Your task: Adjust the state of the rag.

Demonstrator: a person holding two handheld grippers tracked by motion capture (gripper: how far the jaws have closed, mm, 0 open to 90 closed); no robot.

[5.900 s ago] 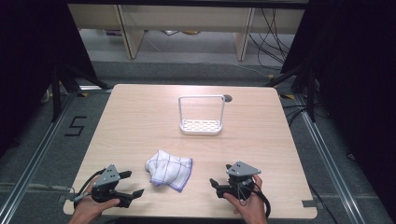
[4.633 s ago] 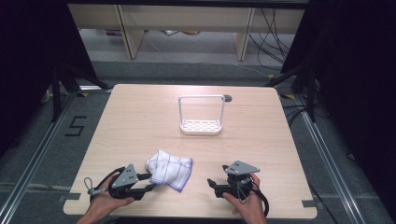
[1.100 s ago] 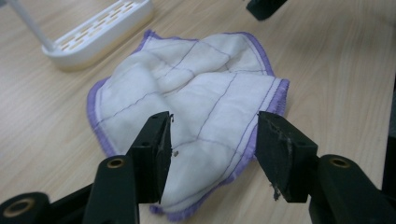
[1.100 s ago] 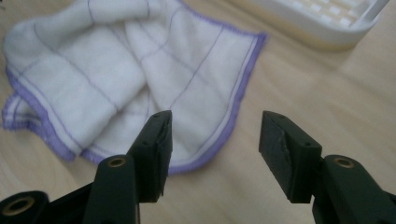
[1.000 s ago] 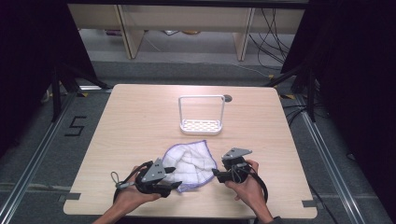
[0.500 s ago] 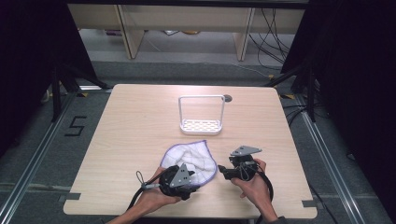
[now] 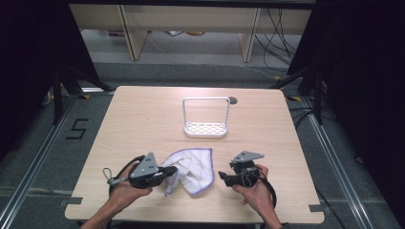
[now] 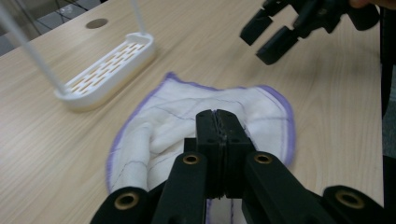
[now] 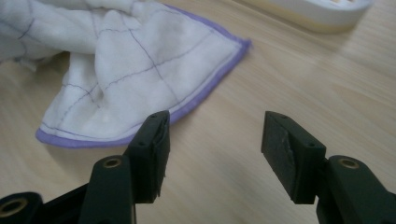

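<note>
- Cloth (image 7: 191, 168): white, soft and quilted with thin purple stitch lines, purple-bound edge, rumpled on the left, flatter toward a rounded corner on the right; lying on the near middle of the tabletop (image 7: 143, 114).
- Left claw (image 8: 218, 122): black jaws just closed, now clenched together over the cloth's rumpled near edge; cannot tell whether any fabric is pinched.
- Right claw (image 9: 214, 135): released, jaws wide apart, nothing between them, just beside the cloth's purple edge, black pads matte.
- Rack (image 7: 205, 128): white, slotted oblong tray with a thin squared hoop, farther back, well apart from the cloth.
- Tabletop: pale wood grain, smooth, rounded corners.
</note>
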